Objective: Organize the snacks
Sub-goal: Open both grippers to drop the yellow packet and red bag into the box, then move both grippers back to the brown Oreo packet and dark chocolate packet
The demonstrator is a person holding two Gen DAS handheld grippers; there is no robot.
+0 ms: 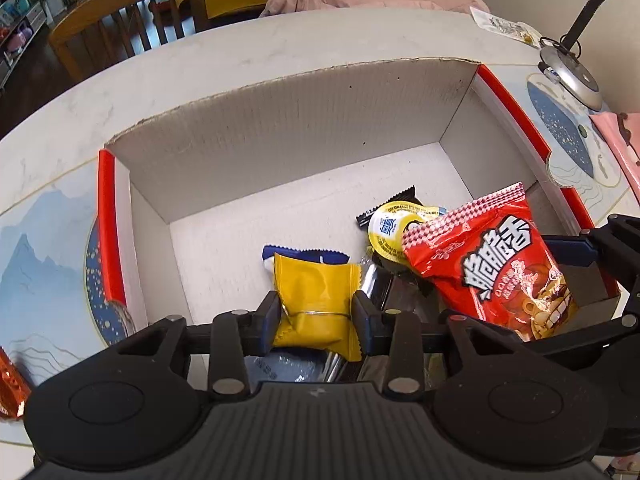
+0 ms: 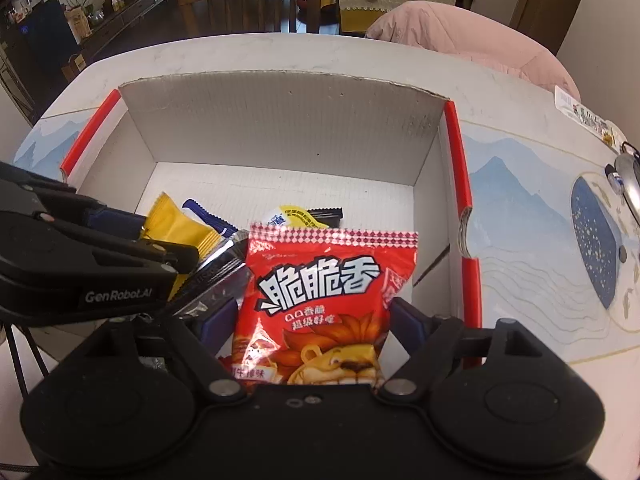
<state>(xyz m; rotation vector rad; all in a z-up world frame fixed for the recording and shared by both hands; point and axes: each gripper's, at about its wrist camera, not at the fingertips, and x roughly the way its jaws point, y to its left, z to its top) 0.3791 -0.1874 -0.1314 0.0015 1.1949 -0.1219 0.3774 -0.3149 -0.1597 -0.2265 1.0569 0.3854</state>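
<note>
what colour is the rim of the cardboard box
Red rim on the cardboard box, clearest in the right wrist view.

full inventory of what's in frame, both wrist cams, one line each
cardboard box: 1, white inside with red edges, on the table, open top
yellow snack packet: 1, yellow, over the box's near end, between the left gripper's fingers
red snack bag: 1, red with lion print, over the box's near right, between the right gripper's fingers
blue-and-white packet: 1, in the box behind the yellow one
round yellow-rimmed cup: 1, white lid, in the box
black wrapper: 1, under the cup
silver foil packet: 1, near end of the box
table: 1, white marble look, with blue mountain-print mat
wooden chair: 1, brown, behind the table
pink jacket: 1, far table edge
lamp base: 1, silver, right of the box
left gripper: 1, black
right gripper: 1, black
</note>
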